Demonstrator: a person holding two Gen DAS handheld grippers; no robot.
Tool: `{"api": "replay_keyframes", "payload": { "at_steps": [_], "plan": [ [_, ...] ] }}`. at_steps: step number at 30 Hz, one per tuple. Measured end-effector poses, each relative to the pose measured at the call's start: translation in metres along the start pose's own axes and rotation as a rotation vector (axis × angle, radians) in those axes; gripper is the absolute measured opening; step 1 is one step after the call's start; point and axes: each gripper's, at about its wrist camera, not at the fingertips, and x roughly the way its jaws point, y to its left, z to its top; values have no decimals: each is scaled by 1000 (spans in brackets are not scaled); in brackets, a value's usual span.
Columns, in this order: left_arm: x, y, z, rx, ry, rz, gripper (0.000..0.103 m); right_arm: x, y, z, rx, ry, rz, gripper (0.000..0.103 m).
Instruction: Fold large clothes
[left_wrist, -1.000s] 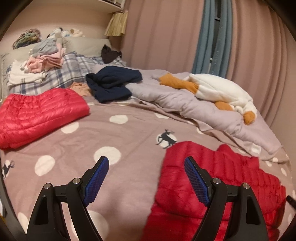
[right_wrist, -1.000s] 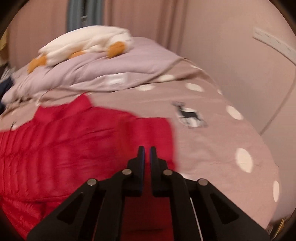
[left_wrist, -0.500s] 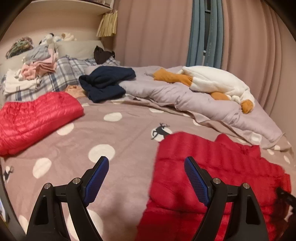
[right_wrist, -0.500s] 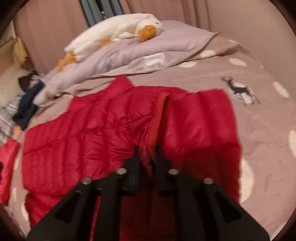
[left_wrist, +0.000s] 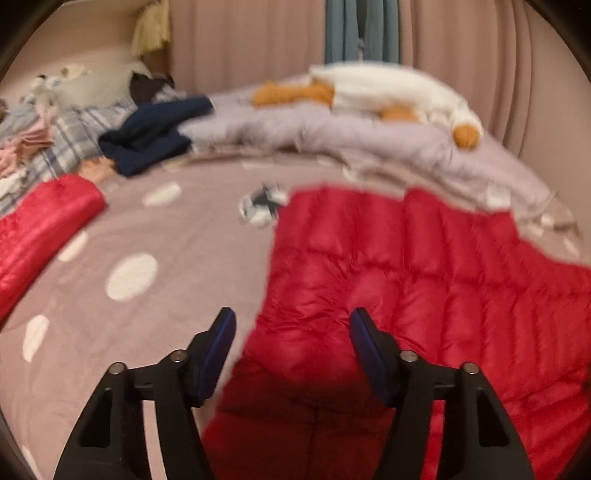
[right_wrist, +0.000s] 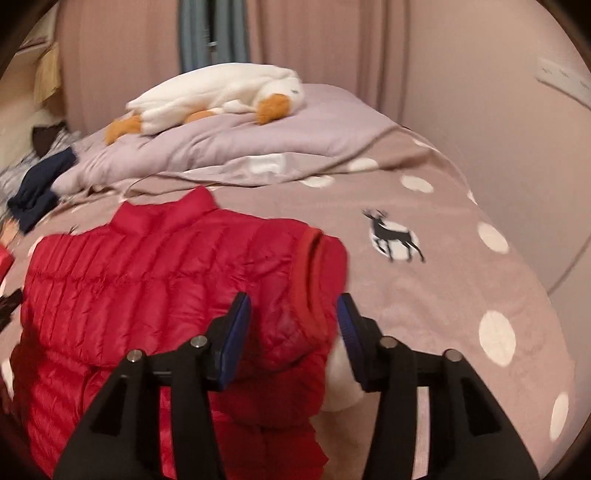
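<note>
Left handheld two-finger gripper: matte black plastic frame, two angular arms with triangular cut-outs, each carrying two round silver pivot screws. Fingers end in flat rectangular pads with a dark blue, finely ribbed rubber-like face on black backing. Right handheld two-finger gripper: same build, same black arms with cut-outs and paired silver screws, same blue ribbed pads on the inner faces. No cables, labels or markings visible on either. No hand or sleeve in view.
</note>
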Motion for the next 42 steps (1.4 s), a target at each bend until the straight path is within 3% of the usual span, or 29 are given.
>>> {"api": "replay_keyframes", "payload": {
  "at_steps": [3, 6, 8, 12, 17, 20, 24, 26, 28, 32, 42],
  "plan": [
    [24, 2, -6, -15, 65, -31, 63, 25, 6, -10, -46, 73, -11, 39],
    [33, 2, -7, -20, 78, -46, 65, 54, 8, -29, -34, 118, -8, 39],
    [34, -3, -7, -4, 69, -34, 65, 63, 10, -35, -3, 117, -11, 40],
    [39, -6, -6, 7, 70, -23, 69, 66, 20, -36, -58, 108, -58, 41],
    [40, 6, -4, -42, 96, -20, 83, 64, 18, -38, -50, 88, -63, 42],
    [21, 18, -1, -59, 101, -50, 84, 46, 12, -34, -23, 98, -56, 51],
    [-39, 38, -2, -85, -15, -79, 84, -4, -5, -34, 26, 44, -20, 78],
    [-71, 53, -5, -118, -55, -117, 89, -32, -13, -39, 35, 28, -39, 78],
    [-99, 72, -14, -182, -84, -172, 102, -55, -19, -47, 60, 7, -28, 80],
    [-128, 95, -33, -242, -93, -202, 102, -100, -35, -74, 157, -41, 1, 95],
    [-147, 125, -112, -332, -6, -190, 102, -140, -44, -159, 300, -12, 47, 101]
  ]
}}
